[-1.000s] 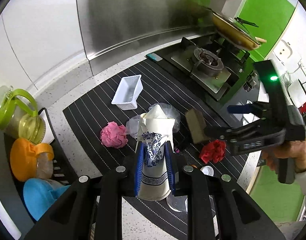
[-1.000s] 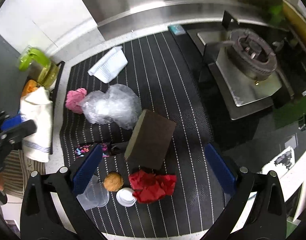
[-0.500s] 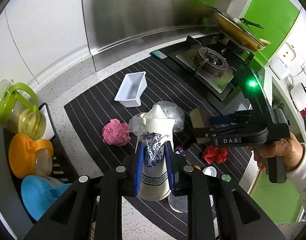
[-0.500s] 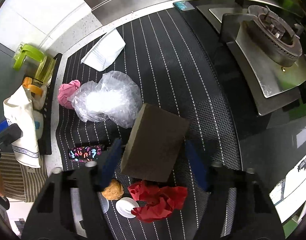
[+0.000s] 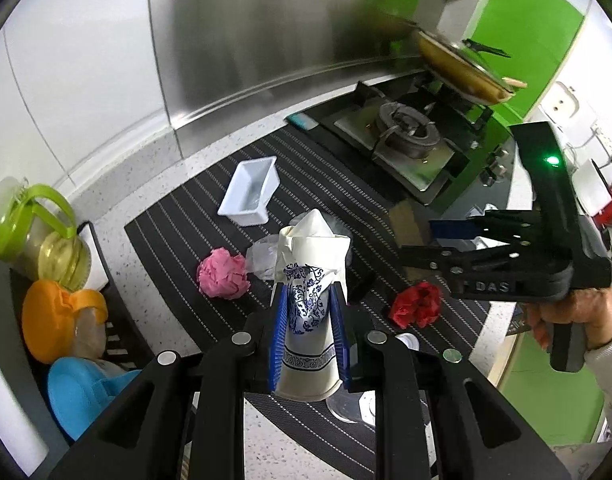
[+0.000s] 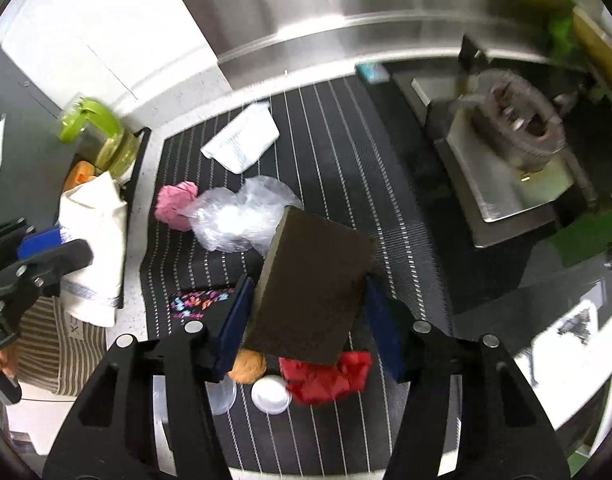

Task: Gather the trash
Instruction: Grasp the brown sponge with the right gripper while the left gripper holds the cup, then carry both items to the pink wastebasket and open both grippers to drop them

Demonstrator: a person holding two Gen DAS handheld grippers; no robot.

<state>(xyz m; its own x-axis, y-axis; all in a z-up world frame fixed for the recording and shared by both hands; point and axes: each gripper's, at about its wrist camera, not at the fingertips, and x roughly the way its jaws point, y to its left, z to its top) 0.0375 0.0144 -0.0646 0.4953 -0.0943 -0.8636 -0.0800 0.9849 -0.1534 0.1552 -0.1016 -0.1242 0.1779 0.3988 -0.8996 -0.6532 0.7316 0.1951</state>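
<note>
- the right gripper (image 6: 306,320), wide open a second ago above the dark brown rectangular sponge block (image 6: 311,288), now has that block between its blue fingers (image 6: 236,320) and the jaws are closing; both pads look to be against its sides, so it reads as grasping.
- the block sat flat on the black striped mat (image 6: 345,140) before; now it tilts, with its near end over the crumpled red paper (image 6: 325,376), so it seems to be coming off the mat. judged from that, one more piece of trash is on its way to being collected.
- the left gripper (image 5: 307,332) is unchanged: clenched on the folded white paper cup with blue pattern (image 5: 309,304), held upright, likely the container for the trash.
- left on the mat: a crumpled pink paper ball (image 5: 222,274), a clear crumpled plastic bag (image 6: 242,220), a white plastic tray (image 5: 252,194), a patterned dark wrapper (image 6: 202,300), a small orange-brown ball (image 6: 248,366) and a white round cap (image 6: 270,394).
- the red paper, ball and cap lie just under the raised block; the steel gas burner (image 6: 517,128) stands well apart to the right, out of the way.
- the cup's pinched mouth looks narrow for so wide a block.
</note>
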